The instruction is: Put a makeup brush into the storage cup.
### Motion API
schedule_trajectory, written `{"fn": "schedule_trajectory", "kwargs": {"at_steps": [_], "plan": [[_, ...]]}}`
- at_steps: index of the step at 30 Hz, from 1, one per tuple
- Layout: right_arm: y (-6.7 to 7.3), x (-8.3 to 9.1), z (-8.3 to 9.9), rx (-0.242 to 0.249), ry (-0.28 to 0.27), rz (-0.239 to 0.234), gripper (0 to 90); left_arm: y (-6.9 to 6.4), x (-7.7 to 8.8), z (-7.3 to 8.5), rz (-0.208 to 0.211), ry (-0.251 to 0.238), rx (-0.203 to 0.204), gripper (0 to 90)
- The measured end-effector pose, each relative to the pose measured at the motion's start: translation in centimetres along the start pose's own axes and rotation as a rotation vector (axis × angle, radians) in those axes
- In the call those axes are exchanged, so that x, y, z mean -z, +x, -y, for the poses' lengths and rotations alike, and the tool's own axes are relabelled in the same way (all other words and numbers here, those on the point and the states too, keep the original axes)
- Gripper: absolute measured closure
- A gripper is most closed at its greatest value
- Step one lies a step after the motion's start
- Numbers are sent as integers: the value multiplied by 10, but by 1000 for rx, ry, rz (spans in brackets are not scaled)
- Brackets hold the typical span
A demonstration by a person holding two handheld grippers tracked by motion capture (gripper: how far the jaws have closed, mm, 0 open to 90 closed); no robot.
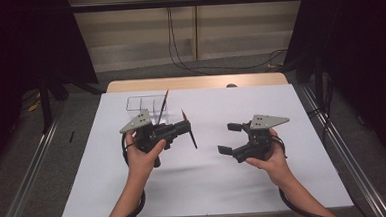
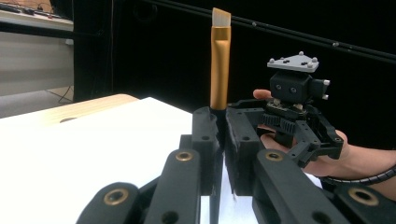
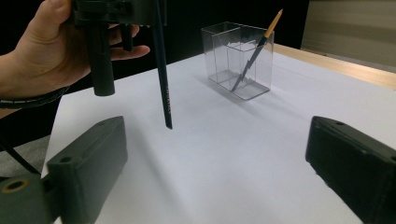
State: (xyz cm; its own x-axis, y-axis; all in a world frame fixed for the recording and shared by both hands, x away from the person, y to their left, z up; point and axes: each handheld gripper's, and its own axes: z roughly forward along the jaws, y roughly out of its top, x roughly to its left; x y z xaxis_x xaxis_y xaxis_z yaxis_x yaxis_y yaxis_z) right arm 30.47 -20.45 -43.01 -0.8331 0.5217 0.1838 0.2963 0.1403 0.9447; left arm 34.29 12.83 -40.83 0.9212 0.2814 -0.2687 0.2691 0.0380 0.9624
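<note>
Evidently a gold-ferruled, dark-handled brush (image 2: 219, 65)

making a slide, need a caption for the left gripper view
Left gripper clamps an upright gold-ferruled paintbrush, with the open right gripper beyond.

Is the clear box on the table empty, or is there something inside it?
Not empty. The clear box holds one brush, which leans tilted inside it with its tip above the rim.
</note>
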Motion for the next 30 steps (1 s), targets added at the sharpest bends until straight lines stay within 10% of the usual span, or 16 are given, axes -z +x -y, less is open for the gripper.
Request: {"fn": "schedule_trajectory", "kwargs": {"at_steps": [30], "plan": [[0,22,6,28,-6,12,14,-1,6,-1,-11,11,-11,837]]}}
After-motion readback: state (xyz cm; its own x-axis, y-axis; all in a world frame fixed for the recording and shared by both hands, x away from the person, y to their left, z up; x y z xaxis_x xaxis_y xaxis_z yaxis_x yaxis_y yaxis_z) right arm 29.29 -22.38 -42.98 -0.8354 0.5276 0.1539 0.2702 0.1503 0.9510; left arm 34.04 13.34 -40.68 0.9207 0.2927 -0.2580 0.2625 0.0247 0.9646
